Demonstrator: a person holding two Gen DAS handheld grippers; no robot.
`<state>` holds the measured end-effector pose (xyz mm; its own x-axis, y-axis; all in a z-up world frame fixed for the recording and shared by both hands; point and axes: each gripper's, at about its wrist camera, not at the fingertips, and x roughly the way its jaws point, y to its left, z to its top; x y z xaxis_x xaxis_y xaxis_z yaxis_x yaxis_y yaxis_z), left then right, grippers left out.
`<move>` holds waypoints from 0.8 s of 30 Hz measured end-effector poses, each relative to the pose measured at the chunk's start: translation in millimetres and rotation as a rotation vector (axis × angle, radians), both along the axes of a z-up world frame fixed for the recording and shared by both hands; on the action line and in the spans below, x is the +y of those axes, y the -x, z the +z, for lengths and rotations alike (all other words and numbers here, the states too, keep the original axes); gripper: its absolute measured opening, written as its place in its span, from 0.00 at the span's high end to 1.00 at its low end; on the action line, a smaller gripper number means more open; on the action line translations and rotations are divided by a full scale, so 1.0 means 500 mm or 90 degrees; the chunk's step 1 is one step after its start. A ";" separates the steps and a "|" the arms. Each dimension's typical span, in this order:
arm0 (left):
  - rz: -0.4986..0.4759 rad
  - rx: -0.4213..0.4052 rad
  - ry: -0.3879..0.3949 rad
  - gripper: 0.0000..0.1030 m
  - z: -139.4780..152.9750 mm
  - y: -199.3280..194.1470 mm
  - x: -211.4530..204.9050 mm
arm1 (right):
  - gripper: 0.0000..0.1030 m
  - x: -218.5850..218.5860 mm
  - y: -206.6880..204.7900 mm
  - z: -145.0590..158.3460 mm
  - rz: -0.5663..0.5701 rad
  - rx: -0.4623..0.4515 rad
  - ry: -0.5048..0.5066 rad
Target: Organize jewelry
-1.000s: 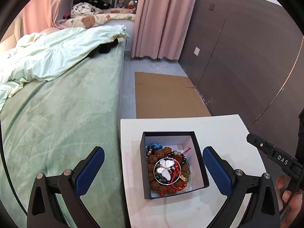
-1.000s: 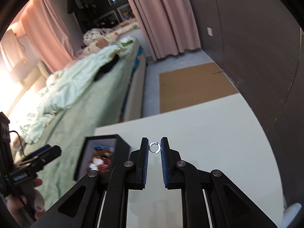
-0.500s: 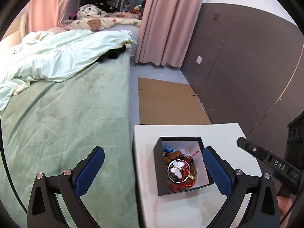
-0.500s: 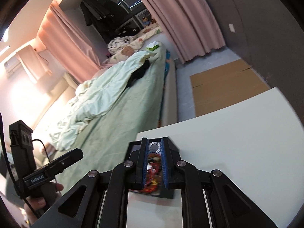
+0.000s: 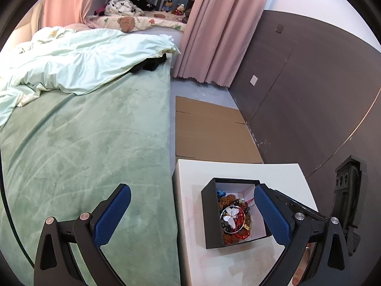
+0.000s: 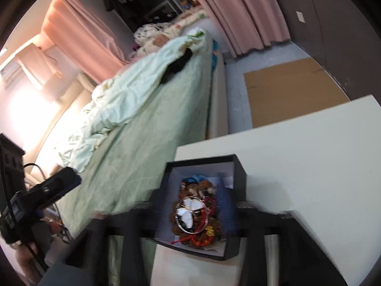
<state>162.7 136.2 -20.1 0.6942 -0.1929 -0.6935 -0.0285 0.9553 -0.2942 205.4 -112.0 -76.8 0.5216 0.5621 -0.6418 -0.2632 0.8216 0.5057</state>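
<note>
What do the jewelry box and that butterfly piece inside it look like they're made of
The box looks like rigid matte black cardboard with a white paper lining; its walls are thin and flat. The butterfly piece seems to be glossy white shell or enamel wings in a polished silver-toned metal ring, judging by the sheen; which exactly, the pictures leave open.

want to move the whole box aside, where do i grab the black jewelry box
Grip one upright side wall of the black jewelry box, coming straight down from above: it is open-topped, the walls are thin rims, and the bracelets heaped inside leave the white floor near the right wall free.
</note>
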 end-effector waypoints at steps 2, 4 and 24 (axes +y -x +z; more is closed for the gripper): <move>0.000 0.001 0.002 0.00 0.000 0.000 0.001 | 0.37 -0.012 0.001 0.003 -0.014 -0.008 -0.001; 0.001 0.002 0.005 0.00 -0.001 -0.001 0.001 | 0.37 -0.025 0.002 0.006 -0.016 0.000 -0.007; -0.019 -0.067 -0.060 0.00 0.053 0.104 -0.114 | 0.10 -0.154 0.142 0.104 -0.065 -0.072 0.076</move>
<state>110.7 79.4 6.3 0.7593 -0.1522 -0.6327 0.0272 0.9788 -0.2028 134.5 -189.1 -24.8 0.6446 0.4264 -0.6346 -0.2259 0.8992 0.3747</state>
